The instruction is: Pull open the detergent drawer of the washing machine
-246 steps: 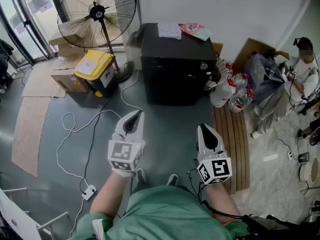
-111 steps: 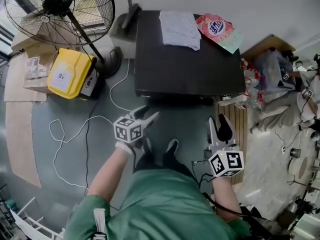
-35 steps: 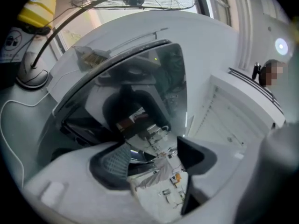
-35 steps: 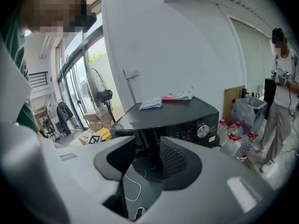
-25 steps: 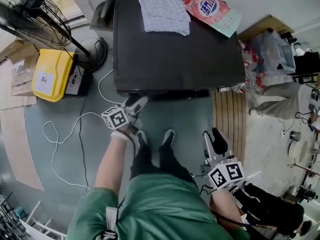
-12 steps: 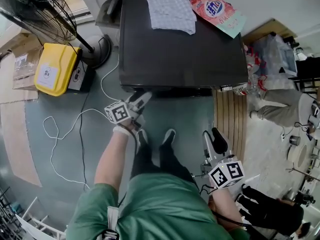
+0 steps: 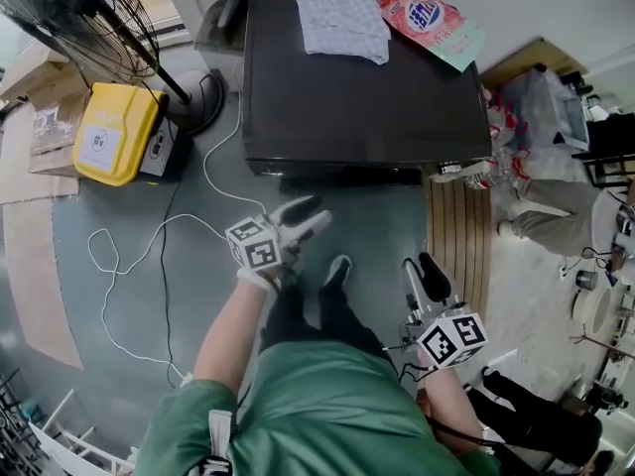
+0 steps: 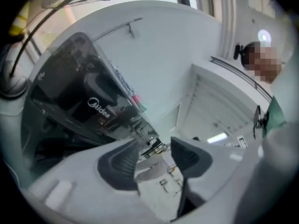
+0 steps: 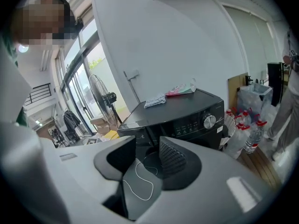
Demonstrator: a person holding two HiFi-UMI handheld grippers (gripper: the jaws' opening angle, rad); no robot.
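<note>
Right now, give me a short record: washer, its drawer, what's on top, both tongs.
washer: black, front toward the person
drawer: looks shut; nothing sticks out of the front
on top: cloth and pink packet, both near the back edge
left tongs: apart, have just been closing, nothing between them; in front of the washer's left part, not touching it
right tongs: apart, empty, lower right, farther from the washer
</note>
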